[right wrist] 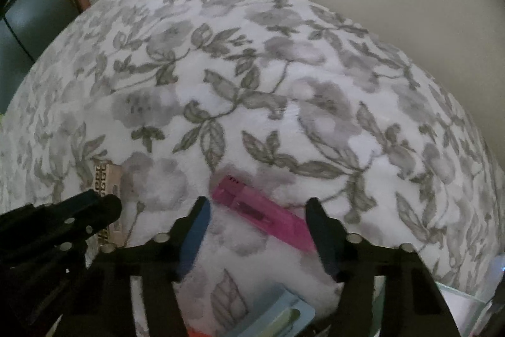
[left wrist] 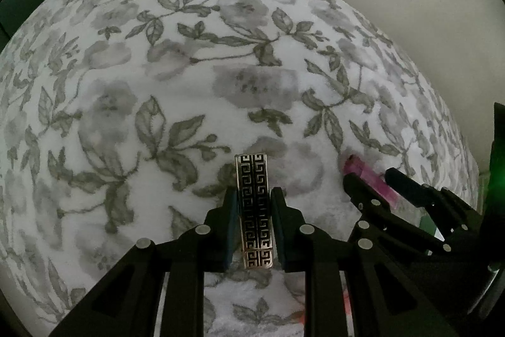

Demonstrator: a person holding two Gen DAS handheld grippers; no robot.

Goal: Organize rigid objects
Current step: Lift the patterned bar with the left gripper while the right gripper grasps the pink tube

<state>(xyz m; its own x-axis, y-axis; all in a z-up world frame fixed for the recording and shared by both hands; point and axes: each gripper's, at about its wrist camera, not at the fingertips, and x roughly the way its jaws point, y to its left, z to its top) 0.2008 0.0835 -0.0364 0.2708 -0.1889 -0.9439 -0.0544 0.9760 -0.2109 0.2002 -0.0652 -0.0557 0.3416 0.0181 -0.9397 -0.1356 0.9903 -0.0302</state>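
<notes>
Both claws, left [left wrist: 254, 207] (clamping lighter [left wrist: 255, 210]), point steeply downward.

The patterned lighter [left wrist: 255, 210] is covered along both long sides by the pads of the left hand-held gripper [left wrist: 254, 221]; in the right wrist view only its blurred end shows past that gripper's dark finger. The pink lighter [right wrist: 262, 212] has its far end hidden behind a finger of the right hand-held gripper [right wrist: 263, 229]. A pale blue packet [right wrist: 277, 315] is cut off by the lower edge, its print too blurred to read
</notes>
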